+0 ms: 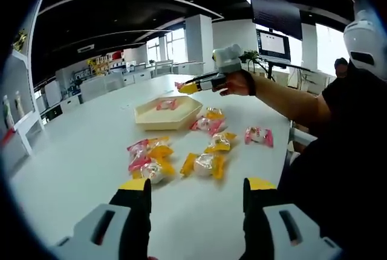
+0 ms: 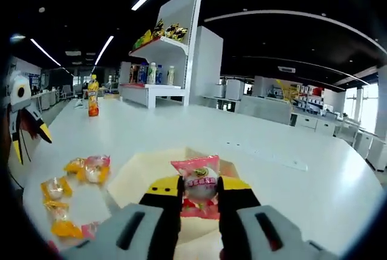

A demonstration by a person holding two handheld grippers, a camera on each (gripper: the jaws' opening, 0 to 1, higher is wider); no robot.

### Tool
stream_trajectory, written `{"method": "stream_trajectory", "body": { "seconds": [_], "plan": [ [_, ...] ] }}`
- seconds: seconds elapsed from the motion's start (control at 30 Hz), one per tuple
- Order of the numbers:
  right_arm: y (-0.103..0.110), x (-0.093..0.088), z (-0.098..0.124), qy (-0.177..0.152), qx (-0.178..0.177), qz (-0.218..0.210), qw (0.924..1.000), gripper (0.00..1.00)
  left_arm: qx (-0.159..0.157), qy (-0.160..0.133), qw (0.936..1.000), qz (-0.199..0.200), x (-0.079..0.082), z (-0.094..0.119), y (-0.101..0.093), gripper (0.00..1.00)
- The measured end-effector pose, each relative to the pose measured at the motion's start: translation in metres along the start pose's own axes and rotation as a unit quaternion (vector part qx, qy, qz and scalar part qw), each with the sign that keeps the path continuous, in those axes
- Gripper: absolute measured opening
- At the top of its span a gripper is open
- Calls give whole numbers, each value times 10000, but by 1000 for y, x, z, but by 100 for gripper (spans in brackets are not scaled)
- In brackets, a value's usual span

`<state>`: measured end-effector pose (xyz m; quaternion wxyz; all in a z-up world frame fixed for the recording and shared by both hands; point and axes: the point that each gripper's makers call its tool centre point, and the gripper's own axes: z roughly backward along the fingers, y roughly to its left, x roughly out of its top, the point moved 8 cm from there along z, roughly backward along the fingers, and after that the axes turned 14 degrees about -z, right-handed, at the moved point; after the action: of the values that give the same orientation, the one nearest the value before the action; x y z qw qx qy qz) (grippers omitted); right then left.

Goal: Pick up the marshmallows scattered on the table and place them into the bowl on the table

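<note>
A beige hexagonal bowl (image 1: 179, 119) sits mid-table with one pink-wrapped marshmallow (image 1: 167, 104) inside. Several pink and yellow wrapped marshmallows (image 1: 205, 164) lie scattered in front of it, the nearest just beyond my left gripper (image 1: 198, 187), which is open and holds nothing. My right gripper (image 1: 186, 86) hovers above the bowl's far side, held by a hand. In the right gripper view, the right gripper (image 2: 200, 185) is shut on a pink-wrapped marshmallow (image 2: 201, 181) over the bowl (image 2: 136, 175). More marshmallows (image 2: 89, 167) lie to the bowl's left.
The white table (image 1: 78, 151) stretches far to the left of the sweets. An orange bottle (image 2: 93, 97) stands at its far end near a white shelf (image 2: 166, 48) of goods. The person's dark sleeve (image 1: 344, 151) fills the right side. The left gripper (image 2: 23, 121) shows at the left edge.
</note>
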<state>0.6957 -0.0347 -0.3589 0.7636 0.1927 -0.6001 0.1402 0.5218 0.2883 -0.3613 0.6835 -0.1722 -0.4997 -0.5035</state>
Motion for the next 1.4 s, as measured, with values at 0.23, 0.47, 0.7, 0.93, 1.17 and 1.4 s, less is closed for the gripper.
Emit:
{"method": "stream_trajectory", "body": {
  "seconds": [0.23, 0.47, 0.7, 0.93, 1.17, 1.4],
  "plan": [
    [-1, -4, -3, 77, -5, 86, 9999, 23, 14, 4, 10000, 42, -3, 0, -1, 60],
    [-2, -6, -5, 115, 4, 90, 9999, 23, -7, -3, 10000, 46, -3, -1, -2, 60],
    [-1, -8, -6, 195, -26, 243, 9995, 23, -10, 13, 10000, 38, -3, -1, -3, 60],
    [-2, -12, -10, 327, 166, 53, 9993, 56, -35, -44, 10000, 49, -3, -1, -4, 60],
    [0, -13, -7, 405, 194, 31, 9990, 58, -55, -62, 10000, 22, -2, -1, -5, 60],
    [-1, -12, -6, 403, 238, -23, 9989, 58, -60, -70, 10000, 36, -2, -2, -5, 60]
  ]
}}
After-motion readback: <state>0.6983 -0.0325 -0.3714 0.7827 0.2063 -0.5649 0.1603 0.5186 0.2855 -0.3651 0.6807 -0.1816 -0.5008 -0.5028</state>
